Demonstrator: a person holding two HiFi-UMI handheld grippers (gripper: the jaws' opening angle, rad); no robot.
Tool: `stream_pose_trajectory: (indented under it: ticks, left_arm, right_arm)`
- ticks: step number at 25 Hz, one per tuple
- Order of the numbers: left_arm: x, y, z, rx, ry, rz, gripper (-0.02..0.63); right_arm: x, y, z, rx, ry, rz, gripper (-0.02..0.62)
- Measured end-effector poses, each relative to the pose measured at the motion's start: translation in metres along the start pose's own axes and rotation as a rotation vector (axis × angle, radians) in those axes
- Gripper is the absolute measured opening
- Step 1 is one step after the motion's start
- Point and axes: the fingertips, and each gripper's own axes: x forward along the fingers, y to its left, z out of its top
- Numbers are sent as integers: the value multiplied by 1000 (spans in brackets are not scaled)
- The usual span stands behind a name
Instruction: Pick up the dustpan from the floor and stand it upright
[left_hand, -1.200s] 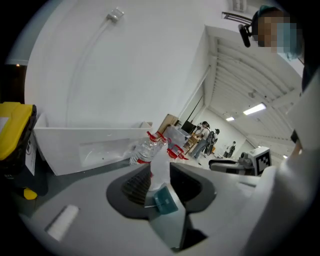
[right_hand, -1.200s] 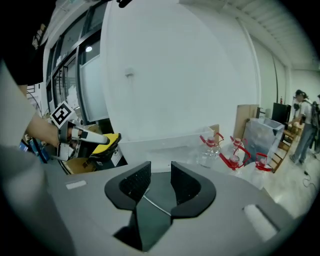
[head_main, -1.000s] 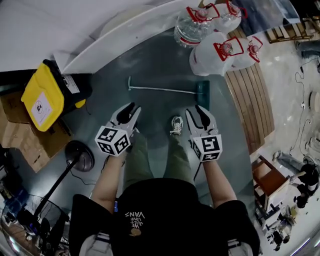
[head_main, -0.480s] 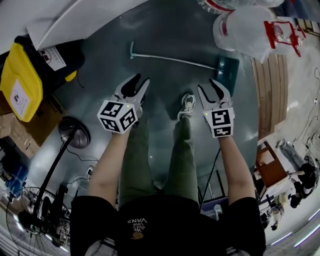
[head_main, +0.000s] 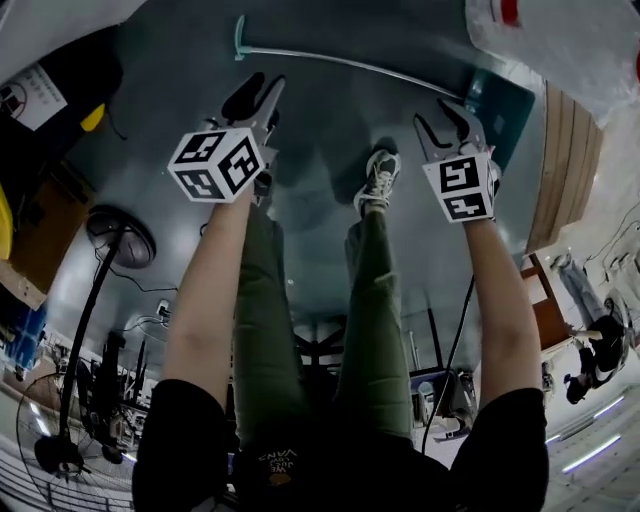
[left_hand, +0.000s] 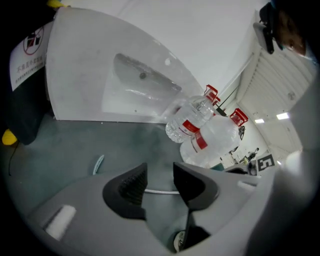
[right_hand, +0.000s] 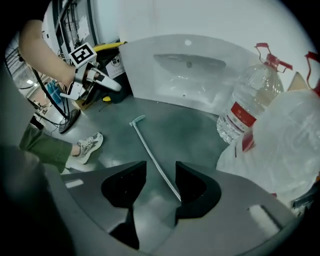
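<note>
While the dustpan (head_main: 350, 62) lies flat on the floor (head_main: 330, 140), its long handle runs crosswise beyond both claws. Left claw (head_main: 262, 95), parted and empty, is near the handle's hooked end. Right claw (head_main: 445, 120), likewise parted and empty, is beside the teal pan end. Neither touches the dustpan.

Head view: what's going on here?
A person leans over a long-handled dustpan lying flat on the grey floor, with a hand-held gripper in each hand. The left hand-held gripper and the right hand-held gripper both have their jaws apart and hold nothing; each is aimed down at the dustpan. It has not yet been picked up.
</note>
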Motion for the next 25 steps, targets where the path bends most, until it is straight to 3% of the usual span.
stream_pose_trajectory:
  ticks: [14,25]
  left_arm:
    - [88,108,-87,-147,42,99,210]
    - [130,150,-128,-247,88,116,229]
  right_arm:
    - [162,-12,-72,-200,132,65,159]
    - [239,-5,-124,-334,273,112,158]
